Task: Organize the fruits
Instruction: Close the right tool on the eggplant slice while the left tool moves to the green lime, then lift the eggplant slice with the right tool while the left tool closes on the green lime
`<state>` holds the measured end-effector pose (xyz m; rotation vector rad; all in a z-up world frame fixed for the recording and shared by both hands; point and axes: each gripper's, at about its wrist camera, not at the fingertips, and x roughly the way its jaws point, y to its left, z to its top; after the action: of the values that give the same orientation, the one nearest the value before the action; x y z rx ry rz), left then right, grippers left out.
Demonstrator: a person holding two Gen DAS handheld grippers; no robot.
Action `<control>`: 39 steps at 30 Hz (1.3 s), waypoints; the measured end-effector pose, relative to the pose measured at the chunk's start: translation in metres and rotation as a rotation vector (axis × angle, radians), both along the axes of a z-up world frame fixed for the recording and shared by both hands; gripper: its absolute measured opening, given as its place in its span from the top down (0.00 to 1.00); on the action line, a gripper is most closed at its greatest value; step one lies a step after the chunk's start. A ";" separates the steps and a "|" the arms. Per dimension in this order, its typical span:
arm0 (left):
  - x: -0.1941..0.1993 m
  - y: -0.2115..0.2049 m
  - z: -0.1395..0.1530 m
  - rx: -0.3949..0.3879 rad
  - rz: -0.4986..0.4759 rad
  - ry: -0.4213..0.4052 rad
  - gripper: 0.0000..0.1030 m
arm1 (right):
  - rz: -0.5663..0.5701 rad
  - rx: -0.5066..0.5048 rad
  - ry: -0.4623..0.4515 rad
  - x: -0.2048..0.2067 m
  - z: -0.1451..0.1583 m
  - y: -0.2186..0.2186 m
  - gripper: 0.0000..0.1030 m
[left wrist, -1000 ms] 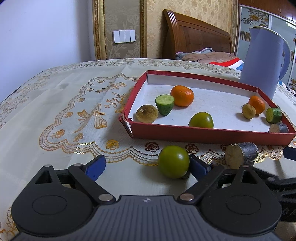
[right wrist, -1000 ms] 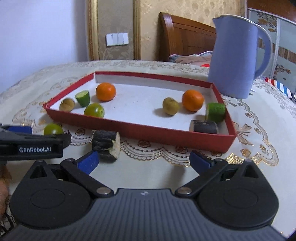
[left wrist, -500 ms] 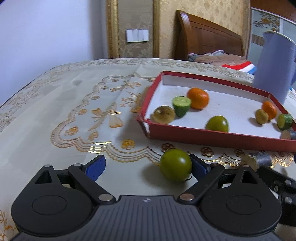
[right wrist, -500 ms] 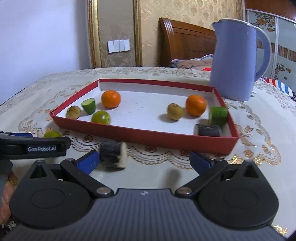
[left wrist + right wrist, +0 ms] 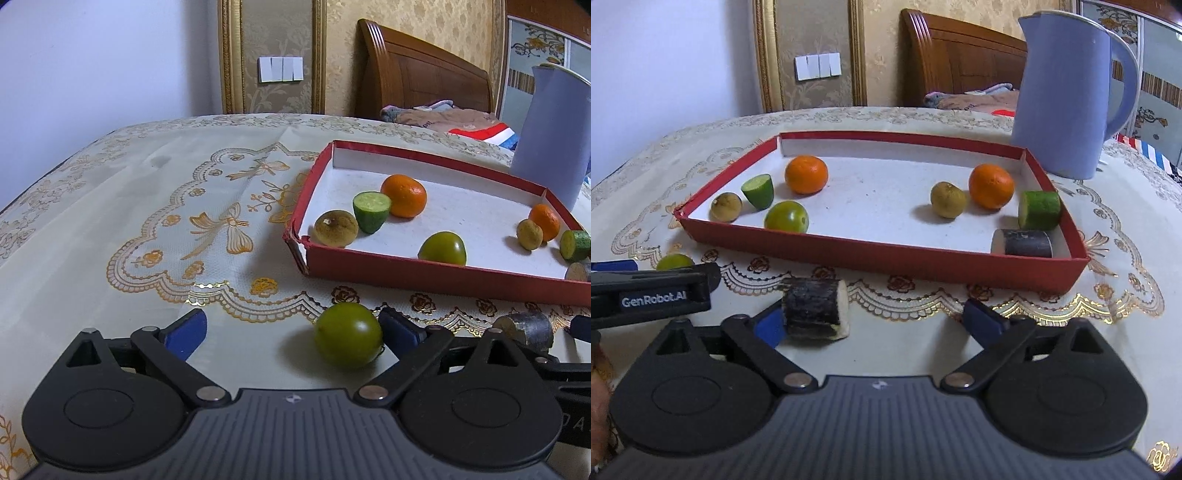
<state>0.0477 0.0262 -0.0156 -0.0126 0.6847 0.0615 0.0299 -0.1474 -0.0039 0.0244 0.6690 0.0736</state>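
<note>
On the worktop [image 5: 110, 206], just in front of the red tray [image 5: 886, 258], the left gripper [image 5: 291, 328] is opening, a green fruit [image 5: 348, 335] resting against its right finger. The right gripper [image 5: 879, 321] is closing, a dark-skinned chunk [image 5: 816, 314] beside its left finger, unpinched. More fruit lies in the tray.

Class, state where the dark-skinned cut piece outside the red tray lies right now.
In the right wrist view, the dark-skinned piece lies on the tablecloth just in front of the red tray, beside the left finger.
</note>
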 end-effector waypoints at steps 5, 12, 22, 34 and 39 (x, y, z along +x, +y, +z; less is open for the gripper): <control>0.000 -0.002 0.000 0.004 -0.020 0.002 0.01 | 0.015 0.003 -0.019 -0.002 0.002 0.001 0.31; -0.002 -0.012 -0.001 0.012 -0.114 0.002 0.01 | 0.035 0.022 -0.048 -0.008 0.005 -0.002 0.54; -0.008 -0.026 -0.002 0.035 -0.233 -0.007 0.01 | -0.084 -0.097 -0.184 -0.042 0.014 -0.012 0.55; -0.008 -0.024 -0.002 0.019 -0.236 -0.001 0.01 | -0.093 0.043 -0.127 -0.048 0.010 -0.056 0.27; -0.007 -0.024 -0.002 0.016 -0.231 0.000 0.01 | -0.100 -0.033 -0.149 -0.038 0.013 -0.045 0.18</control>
<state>0.0404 0.0023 -0.0181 0.0818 0.6820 -0.1555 -0.0082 -0.1920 0.0090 0.0203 0.5192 -0.0312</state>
